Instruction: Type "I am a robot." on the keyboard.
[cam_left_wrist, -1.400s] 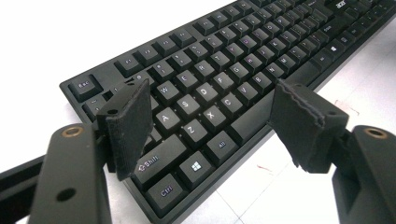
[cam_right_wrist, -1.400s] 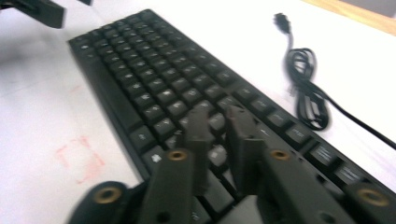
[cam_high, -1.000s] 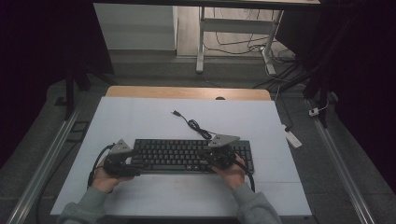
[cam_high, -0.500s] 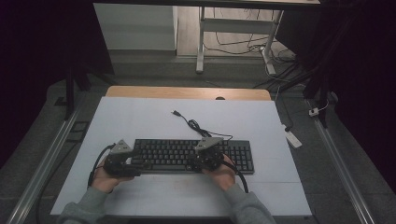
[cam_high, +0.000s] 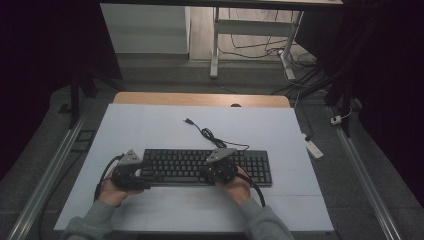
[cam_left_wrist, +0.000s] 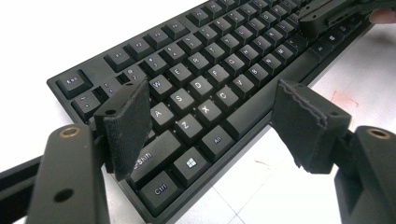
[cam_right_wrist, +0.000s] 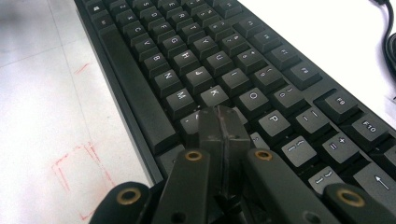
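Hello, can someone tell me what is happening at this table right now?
A person works on a black keyboard that lies on the white table, with a gripper in each hand. The left gripper is open and its jaws straddle the keyboard's left front corner, near the Shift and Ctrl keys. The right gripper is shut, with its tip down among the keys near K and M, as if pressing one. The keyboard's cable lies loose and unplugged on the table behind it.

Gaping left gripper over keyboard corner
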